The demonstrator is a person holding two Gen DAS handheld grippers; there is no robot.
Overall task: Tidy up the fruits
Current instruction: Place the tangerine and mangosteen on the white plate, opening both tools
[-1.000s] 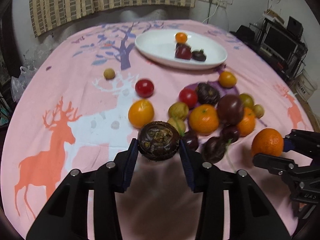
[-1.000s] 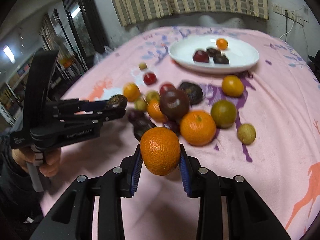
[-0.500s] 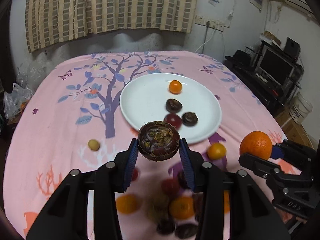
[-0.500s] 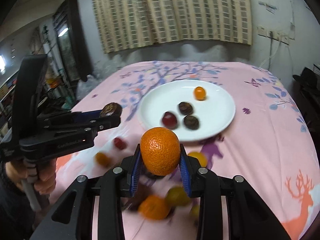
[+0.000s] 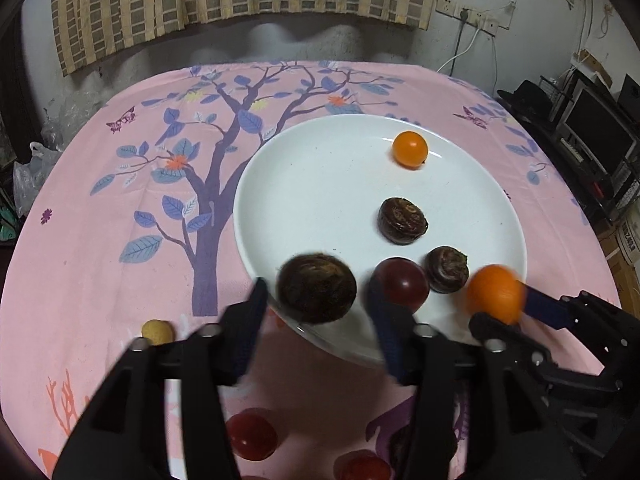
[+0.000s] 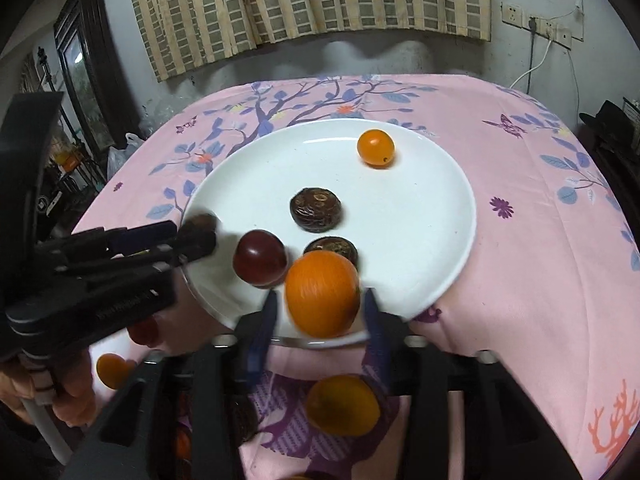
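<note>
A white plate [image 5: 320,184] [image 6: 420,216] holds a small orange fruit [image 5: 410,149] [image 6: 375,147], two dark brown fruits [image 5: 402,221] [image 5: 446,269] and a dark red fruit [image 5: 400,286] [image 6: 260,257]. My left gripper [image 5: 318,308] stands open over the plate's near rim, with a dark brown fruit [image 5: 317,288] loose between its jaws. My right gripper [image 6: 320,314] stands open at the plate's near edge, with an orange [image 6: 322,294] loose between its jaws; the orange also shows in the left wrist view [image 5: 495,294].
The pink printed tablecloth [image 5: 120,208] covers the table. Loose fruits lie short of the plate: a small yellow one [image 5: 157,332], red ones [image 5: 251,438], an orange one [image 6: 343,404] and another [image 6: 113,370]. A monitor and shelves [image 5: 596,128] stand at the right.
Both grippers moved forward from the fruit pile to the plate's near rim. Both jaws have opened, and the dark fruit and the orange are no longer clamped.
</note>
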